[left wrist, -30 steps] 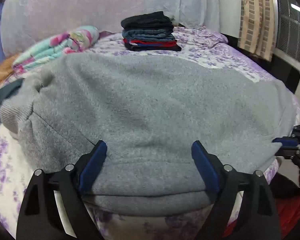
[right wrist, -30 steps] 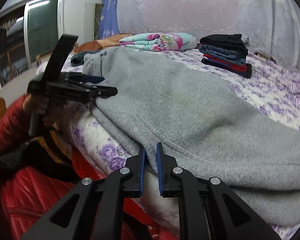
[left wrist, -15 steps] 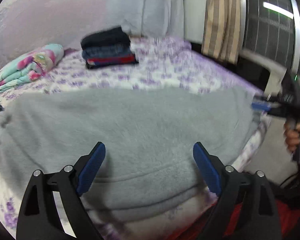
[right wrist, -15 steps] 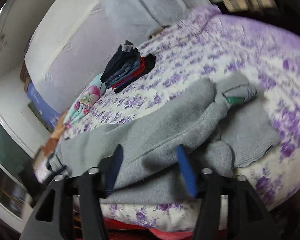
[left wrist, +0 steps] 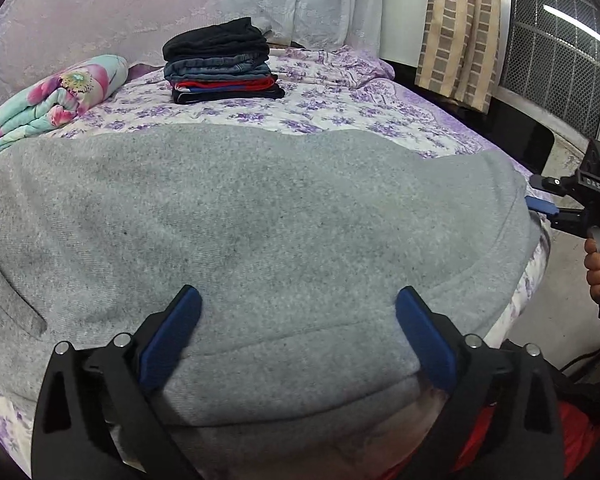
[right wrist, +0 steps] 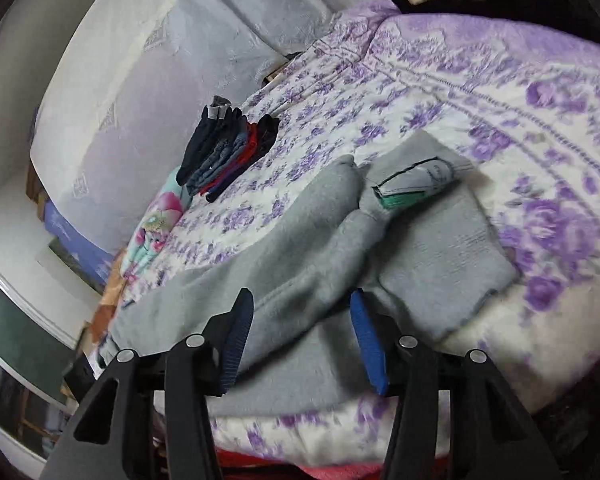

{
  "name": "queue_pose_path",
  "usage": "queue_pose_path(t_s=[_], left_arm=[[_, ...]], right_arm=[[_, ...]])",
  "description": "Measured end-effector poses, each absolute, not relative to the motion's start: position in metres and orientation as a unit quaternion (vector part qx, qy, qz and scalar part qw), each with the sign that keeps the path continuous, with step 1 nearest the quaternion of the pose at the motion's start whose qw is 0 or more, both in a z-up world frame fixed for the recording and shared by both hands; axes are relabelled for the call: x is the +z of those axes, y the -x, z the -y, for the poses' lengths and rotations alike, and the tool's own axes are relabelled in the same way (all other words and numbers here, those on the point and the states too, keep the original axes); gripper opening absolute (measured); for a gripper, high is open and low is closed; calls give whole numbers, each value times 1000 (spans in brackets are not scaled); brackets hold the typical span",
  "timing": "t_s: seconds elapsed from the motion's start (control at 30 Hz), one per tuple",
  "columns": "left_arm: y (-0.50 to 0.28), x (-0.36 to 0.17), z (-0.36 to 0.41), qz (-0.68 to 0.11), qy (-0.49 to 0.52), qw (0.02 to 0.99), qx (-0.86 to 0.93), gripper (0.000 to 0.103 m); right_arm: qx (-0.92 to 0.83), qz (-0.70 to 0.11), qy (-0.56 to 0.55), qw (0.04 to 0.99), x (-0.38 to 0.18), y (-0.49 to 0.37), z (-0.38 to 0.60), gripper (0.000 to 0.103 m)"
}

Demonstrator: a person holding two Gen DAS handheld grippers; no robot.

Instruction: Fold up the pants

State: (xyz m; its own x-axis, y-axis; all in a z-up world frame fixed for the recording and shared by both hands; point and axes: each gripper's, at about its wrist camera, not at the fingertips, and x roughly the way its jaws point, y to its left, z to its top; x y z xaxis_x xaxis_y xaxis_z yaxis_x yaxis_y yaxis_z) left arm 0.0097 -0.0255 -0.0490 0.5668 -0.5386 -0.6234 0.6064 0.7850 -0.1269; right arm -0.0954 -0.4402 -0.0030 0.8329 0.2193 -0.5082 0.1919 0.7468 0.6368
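Fleece pants, grey and soft, lie spread along the near edge of the bed, leaving flowered sheet bare behind. Left gripper is opening wide over the hem, gripping nothing. Right gripper is closing astride a rumpled fold, pads not pressing.

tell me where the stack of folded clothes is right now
In the left wrist view the stack of folded clothes sits on the far side of the bed, beyond the grey pants, right of the floral blanket.
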Motion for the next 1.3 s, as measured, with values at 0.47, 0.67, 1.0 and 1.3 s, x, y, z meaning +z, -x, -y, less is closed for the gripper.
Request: queue_pose_path(t_s=[0.47,0.67,1.0,1.3], left_arm=[[-13,-43,9,-349,-44,868,-351,96],[-2,-23,5,-347,-42,874,-337,96],[-4,-20,79,-345,-104,861,-359,96],[-6,-4,31,-309,-68,895,-313,97]], right_arm=[[-21,-327,-294,898,-18,125,439,11],[-71,-246,-251,933,23,156,442,20],[5,-263,-12,965,45,68,337,47],[66,-309,15,949,43,35,292,62]])
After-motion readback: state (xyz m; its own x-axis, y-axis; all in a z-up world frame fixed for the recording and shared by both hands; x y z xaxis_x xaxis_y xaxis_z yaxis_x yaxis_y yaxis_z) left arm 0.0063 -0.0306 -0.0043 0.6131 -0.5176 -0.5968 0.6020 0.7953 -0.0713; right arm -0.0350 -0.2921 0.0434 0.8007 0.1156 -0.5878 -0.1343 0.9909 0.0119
